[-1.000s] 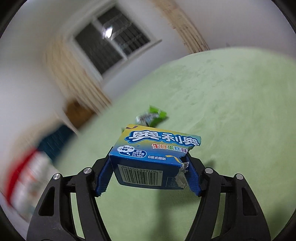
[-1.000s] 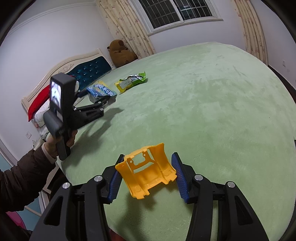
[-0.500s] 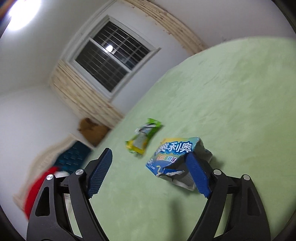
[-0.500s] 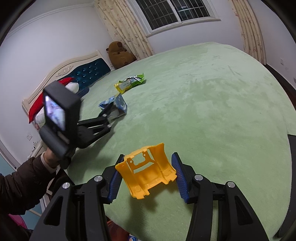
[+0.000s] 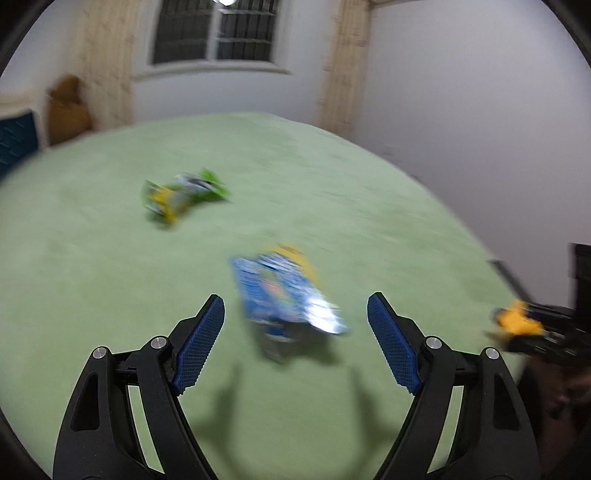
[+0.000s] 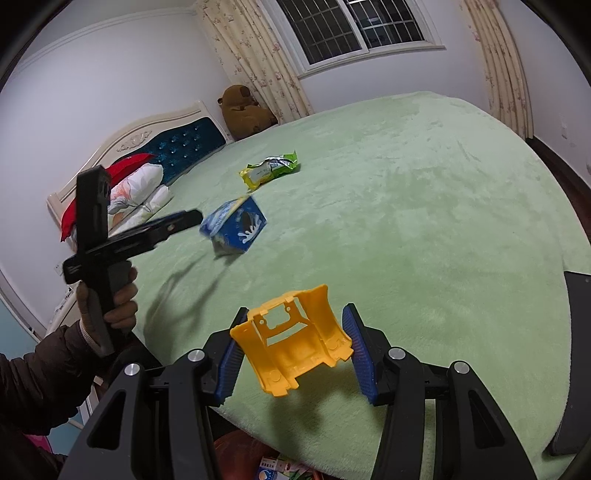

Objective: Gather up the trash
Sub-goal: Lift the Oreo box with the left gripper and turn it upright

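Note:
A blue cookie box (image 5: 284, 295) lies on the green bed cover, blurred, just beyond my left gripper (image 5: 295, 314), which is open and empty. The box (image 6: 234, 225) also shows in the right wrist view, with the left gripper (image 6: 181, 221) beside it. A green and yellow snack wrapper (image 5: 183, 194) lies farther back; it shows in the right wrist view too (image 6: 269, 170). My right gripper (image 6: 291, 347) is shut on a yellow plastic piece (image 6: 291, 347), held above the bed's near edge; it appears in the left wrist view (image 5: 517, 321).
The green bed cover (image 6: 424, 206) spreads wide. A blue headboard (image 6: 177, 144), pillows (image 6: 136, 188) and a brown teddy bear (image 6: 243, 110) are at the far left. A window with curtains (image 6: 351, 33) is behind. A dark object (image 6: 576, 362) stands at the right edge.
My left gripper opened and let go of the blue box, which dropped onto the bed. The left gripper swung round toward the window. The right gripper held still with the yellow piece.

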A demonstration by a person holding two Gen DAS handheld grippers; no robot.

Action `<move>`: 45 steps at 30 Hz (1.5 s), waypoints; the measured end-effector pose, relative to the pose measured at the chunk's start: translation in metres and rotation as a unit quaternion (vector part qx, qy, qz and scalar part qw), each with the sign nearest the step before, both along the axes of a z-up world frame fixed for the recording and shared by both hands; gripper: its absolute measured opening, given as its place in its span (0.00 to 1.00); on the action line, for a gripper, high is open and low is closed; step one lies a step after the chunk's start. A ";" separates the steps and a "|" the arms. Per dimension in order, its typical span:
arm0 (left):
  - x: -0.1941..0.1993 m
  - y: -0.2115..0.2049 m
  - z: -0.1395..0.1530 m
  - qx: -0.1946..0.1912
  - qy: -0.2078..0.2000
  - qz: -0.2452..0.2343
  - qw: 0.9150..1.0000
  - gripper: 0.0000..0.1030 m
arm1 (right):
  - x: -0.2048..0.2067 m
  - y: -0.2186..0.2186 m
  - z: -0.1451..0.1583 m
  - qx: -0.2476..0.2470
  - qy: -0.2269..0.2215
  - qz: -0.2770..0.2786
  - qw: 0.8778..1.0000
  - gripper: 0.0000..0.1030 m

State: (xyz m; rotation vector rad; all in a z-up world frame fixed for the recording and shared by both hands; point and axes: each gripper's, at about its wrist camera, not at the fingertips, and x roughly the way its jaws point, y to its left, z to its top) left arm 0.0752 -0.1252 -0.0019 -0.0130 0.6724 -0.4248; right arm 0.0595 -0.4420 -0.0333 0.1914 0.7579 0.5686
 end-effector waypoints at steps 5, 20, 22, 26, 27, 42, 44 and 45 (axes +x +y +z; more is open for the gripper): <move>-0.002 0.006 -0.003 -0.028 0.015 0.031 0.999 0.76 | -0.007 0.003 0.005 -0.004 -0.007 0.004 1.000 0.49; 0.099 -0.015 -0.020 0.001 0.214 0.068 0.974 0.76 | -0.021 0.003 0.012 -0.015 -0.013 0.006 1.000 0.49; 0.110 -0.012 -0.025 0.002 0.240 0.074 0.968 0.76 | -0.021 0.003 0.011 -0.014 -0.013 0.005 1.000 0.49; 0.119 -0.014 -0.031 0.019 0.264 0.065 0.962 0.75 | -0.021 0.002 0.011 -0.015 -0.013 0.006 1.000 0.49; 0.120 -0.014 -0.033 0.019 0.271 0.063 0.960 0.65 | -0.021 0.002 0.011 -0.016 -0.013 0.006 1.000 0.49; 0.092 0.004 -0.004 -0.006 0.193 0.091 0.977 0.52 | -0.023 0.000 0.017 -0.021 -0.020 0.012 1.000 0.49; 0.069 0.007 0.021 -0.010 0.091 0.109 0.990 0.52 | -0.024 0.000 0.016 -0.021 -0.021 0.013 0.999 0.49; 0.057 0.008 0.030 -0.009 0.041 0.118 0.992 0.52 | -0.024 0.000 0.016 -0.021 -0.021 0.013 0.999 0.49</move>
